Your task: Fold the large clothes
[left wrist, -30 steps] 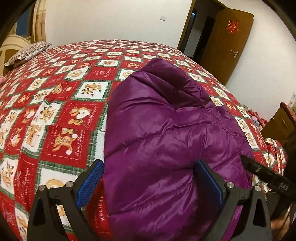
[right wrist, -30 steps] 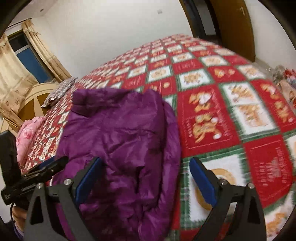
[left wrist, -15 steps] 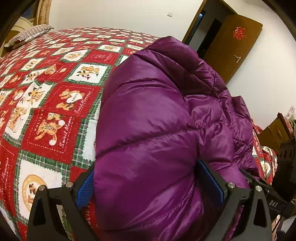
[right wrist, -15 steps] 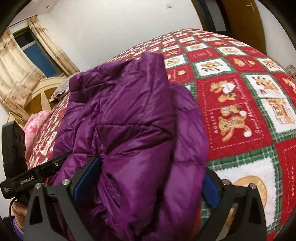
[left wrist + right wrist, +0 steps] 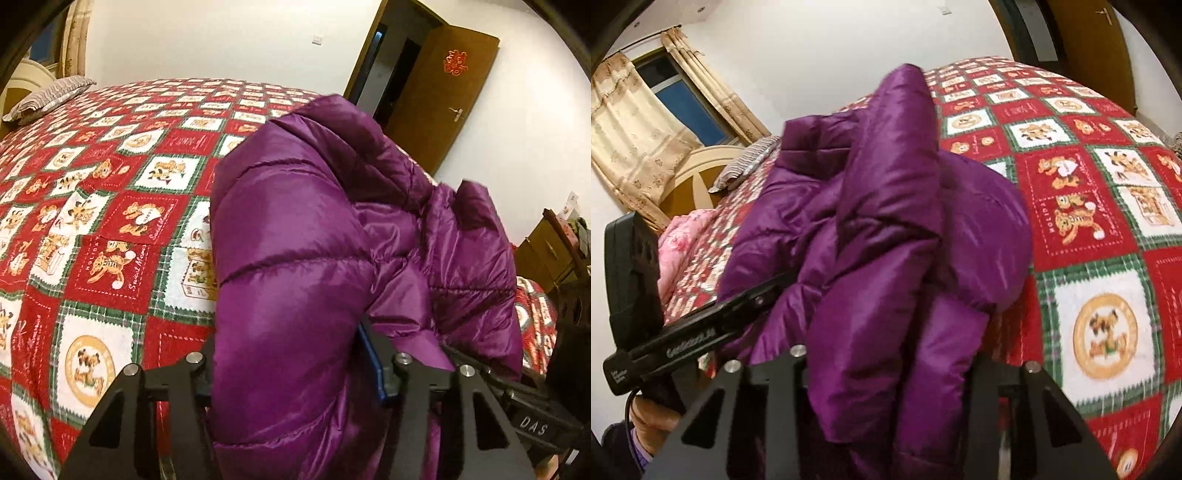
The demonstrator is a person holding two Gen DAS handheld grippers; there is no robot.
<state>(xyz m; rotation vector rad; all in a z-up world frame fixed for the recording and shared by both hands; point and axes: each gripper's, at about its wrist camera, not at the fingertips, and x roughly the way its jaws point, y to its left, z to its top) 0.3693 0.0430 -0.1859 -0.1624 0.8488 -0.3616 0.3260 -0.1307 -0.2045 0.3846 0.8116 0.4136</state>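
Note:
A purple puffer jacket (image 5: 314,229) lies bunched on the bed and is lifted at its near edge; it also fills the right wrist view (image 5: 886,221). My left gripper (image 5: 291,373) is shut on the jacket's near edge, fabric bulging between its jaws. My right gripper (image 5: 890,373) is shut on the jacket's near edge too, its pads hidden under the fabric. Each gripper shows in the other's view, the right one at the lower right (image 5: 532,421) and the left one at the lower left (image 5: 694,332).
The bed carries a red, green and white teddy-bear blanket (image 5: 110,221). A striped pillow (image 5: 48,96) and cream headboard (image 5: 698,173) lie at the far end, with pink bedding (image 5: 679,243) beside. A brown door (image 5: 443,92) stands open; wooden furniture (image 5: 546,251) is at right.
Both grippers moved in over the jacket's near edge and closed on it. The jacket has bunched up and risen toward the cameras.

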